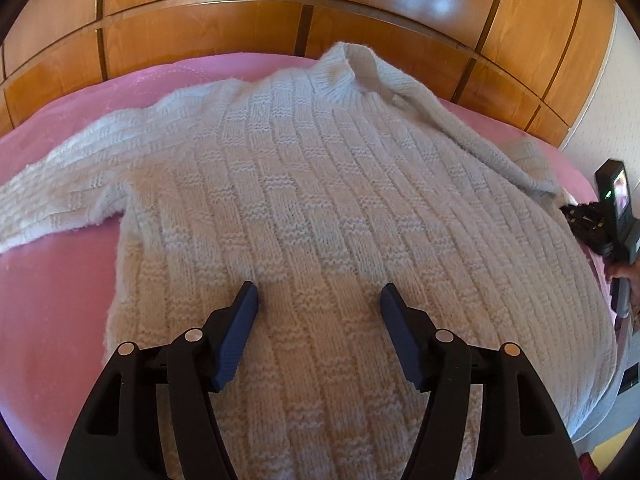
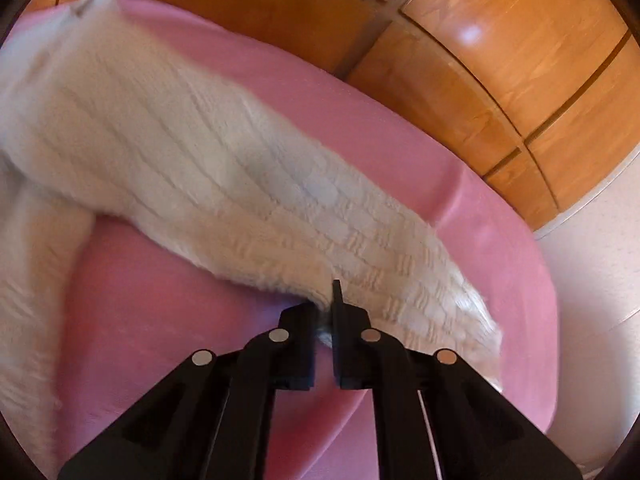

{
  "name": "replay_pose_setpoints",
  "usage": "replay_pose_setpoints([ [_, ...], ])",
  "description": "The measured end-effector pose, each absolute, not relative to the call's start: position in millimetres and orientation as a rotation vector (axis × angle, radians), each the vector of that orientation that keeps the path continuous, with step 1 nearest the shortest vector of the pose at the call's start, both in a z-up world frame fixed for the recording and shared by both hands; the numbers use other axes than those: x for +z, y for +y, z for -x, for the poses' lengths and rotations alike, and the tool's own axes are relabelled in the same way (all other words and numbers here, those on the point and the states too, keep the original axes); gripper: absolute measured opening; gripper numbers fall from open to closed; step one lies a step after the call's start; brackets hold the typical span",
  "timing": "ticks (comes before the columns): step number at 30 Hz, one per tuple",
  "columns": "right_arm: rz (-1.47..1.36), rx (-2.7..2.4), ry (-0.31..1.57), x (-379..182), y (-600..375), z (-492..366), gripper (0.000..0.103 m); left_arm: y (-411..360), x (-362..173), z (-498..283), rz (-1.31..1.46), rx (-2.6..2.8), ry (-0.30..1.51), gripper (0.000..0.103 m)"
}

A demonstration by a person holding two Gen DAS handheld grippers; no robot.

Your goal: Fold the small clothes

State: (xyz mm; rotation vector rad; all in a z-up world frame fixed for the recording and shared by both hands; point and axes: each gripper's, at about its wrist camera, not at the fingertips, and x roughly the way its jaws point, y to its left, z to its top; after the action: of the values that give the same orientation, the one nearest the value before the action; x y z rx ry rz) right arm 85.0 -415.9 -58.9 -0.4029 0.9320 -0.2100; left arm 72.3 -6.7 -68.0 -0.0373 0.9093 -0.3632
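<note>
The sweater (image 1: 320, 200) lies spread flat on the pink bed (image 1: 60, 300), ready for folding. My left gripper (image 1: 318, 300) hovers over its lower body, jaws well apart and empty. My right gripper (image 2: 326, 312) pinches the sleeve (image 2: 360, 264) edge, apparently to fold it inward.

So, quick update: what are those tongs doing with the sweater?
Left tongs open above sweater. Right tongs shut on sleeve. Nothing in the way on pink bed.

Both the left gripper (image 1: 319, 298) and right gripper (image 2: 324, 312) have black frames with silver rivets (the left's pads are dark blue).
</note>
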Motion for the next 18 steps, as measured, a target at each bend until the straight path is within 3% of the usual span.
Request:
replay_pose_setpoints([
  [8, 0.106, -0.295, 0.777, 36.9, -470.8, -89.3, 0.005, -4.9, -68.0, -72.1, 0.064, -0.374, 0.913, 0.065],
  [15, -0.102, -0.438, 0.88, 22.5, -534.6, -164.6, 0.005, -9.2, -68.4, -71.4, 0.055, -0.371, 0.912, 0.069],
  [17, -0.159, -0.459, 0.905, 13.3, -542.3, -187.6, 0.012, -10.3, -68.7, -71.3, 0.051, -0.373, 0.913, 0.071],
  [18, -0.171, -0.469, 0.907, 10.5, -544.0, -193.4, 0.03, -10.8, -68.6, -71.4, 0.047, -0.373, 0.913, 0.071],
])
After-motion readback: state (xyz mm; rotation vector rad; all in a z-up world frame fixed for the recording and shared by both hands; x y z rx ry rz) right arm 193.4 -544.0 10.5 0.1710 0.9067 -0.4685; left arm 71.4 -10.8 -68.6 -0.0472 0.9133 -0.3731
